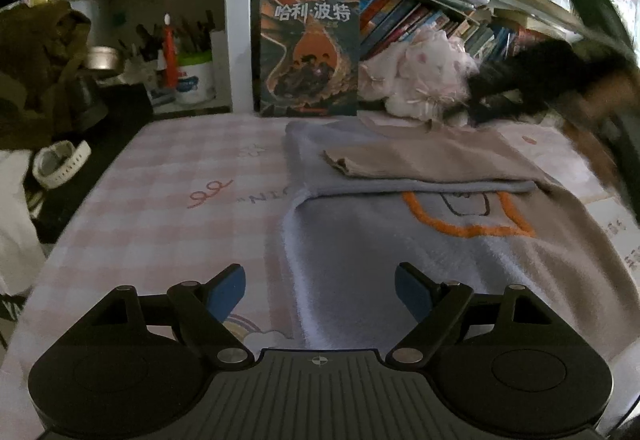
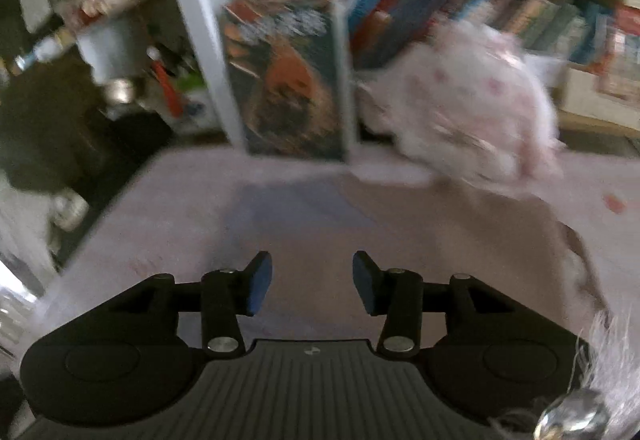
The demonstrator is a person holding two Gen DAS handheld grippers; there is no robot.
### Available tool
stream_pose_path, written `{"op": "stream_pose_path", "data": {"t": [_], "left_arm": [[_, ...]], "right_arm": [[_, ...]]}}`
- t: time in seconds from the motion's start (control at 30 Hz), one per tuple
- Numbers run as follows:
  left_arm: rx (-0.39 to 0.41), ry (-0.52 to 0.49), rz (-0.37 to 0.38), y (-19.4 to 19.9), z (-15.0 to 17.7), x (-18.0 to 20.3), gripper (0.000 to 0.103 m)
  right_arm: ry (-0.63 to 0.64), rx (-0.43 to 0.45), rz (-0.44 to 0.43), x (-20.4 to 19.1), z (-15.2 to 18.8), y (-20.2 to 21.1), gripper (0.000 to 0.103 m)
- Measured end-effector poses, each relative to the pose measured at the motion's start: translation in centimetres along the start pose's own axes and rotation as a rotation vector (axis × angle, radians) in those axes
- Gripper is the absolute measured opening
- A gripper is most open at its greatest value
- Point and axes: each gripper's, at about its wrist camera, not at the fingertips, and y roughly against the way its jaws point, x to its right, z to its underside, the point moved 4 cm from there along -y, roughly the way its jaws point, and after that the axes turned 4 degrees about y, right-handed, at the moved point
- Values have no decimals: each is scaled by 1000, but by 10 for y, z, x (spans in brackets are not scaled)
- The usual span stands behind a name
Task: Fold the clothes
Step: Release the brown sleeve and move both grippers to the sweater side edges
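Where fuzzy sweater (image 1: 400, 252) lies, both claws agape

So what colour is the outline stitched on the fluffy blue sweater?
Orange, on the fluffy pale blue sweater; it shows best in the left wrist view.

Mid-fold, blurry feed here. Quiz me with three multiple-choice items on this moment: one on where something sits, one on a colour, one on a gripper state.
1. Where does the book stand?
A. upright behind the garment
B. flat on the garment
C. under the table

2. What colour is the outline stitched on the garment?
A. green
B. orange
C. black

3. How are the left gripper's jaws?
A. shut on cloth
B. shut, empty
C. open, empty

Key: 1 A, the book stands upright beyond the garment, beside the plush toy. 2 B, the orange outline. 3 C, the left gripper shows a wide gap with nothing between.
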Motion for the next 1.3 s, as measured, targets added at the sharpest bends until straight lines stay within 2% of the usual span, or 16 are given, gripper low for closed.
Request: {"op": "stream_pose_path", "data": {"t": [0.27, 0.5, 0.63, 0.83, 0.9, 0.97, 1.0, 1.07, 1.1, 1.13, 1.17, 1.23, 1.3], "left_arm": [[-41, 48, 30, -14, -4, 0, 84], [-117, 84, 26, -17, 4, -4, 84], [-134, 71, 9, -11, 9, -2, 84], [-143, 91, -37, 10, 22, 5, 80], [-157, 96, -64, 15, 29, 8, 71], [-182, 89, -96, 18, 36, 10, 57], [-195, 91, -104, 20, 40, 12, 54], [-218, 119, -105, 21, 46, 13, 40], [-218, 135, -101, 20, 46, 14, 37], [-216, 152, -96, 20, 47, 14, 22], [-215, 169, -91, 20, 47, 15, 10], [-203, 180, -86, 22, 41, 18, 4], [-166, 161, -83, 29, 33, 25, 4]], "right_arm": [[-18, -89, 232, 64, 98, 63, 43], [-150, -164, 322, 93, 160, 103, 43], [-180, -176, 321, 97, 178, 117, 43], [-192, -170, 258, 103, 193, 130, 41], [-192, -170, 225, 104, 196, 132, 39], [-180, -170, 194, 104, 198, 133, 37], [-170, -170, 178, 103, 199, 134, 35], [-150, -168, 153, 102, 202, 135, 31], [-140, -167, 142, 102, 203, 135, 27], [-133, -166, 131, 101, 203, 135, 19], [-128, -166, 118, 101, 203, 135, 16], [-122, -164, 95, 101, 202, 135, 11], [-141, -145, 73, 101, 197, 137, 10]]}}
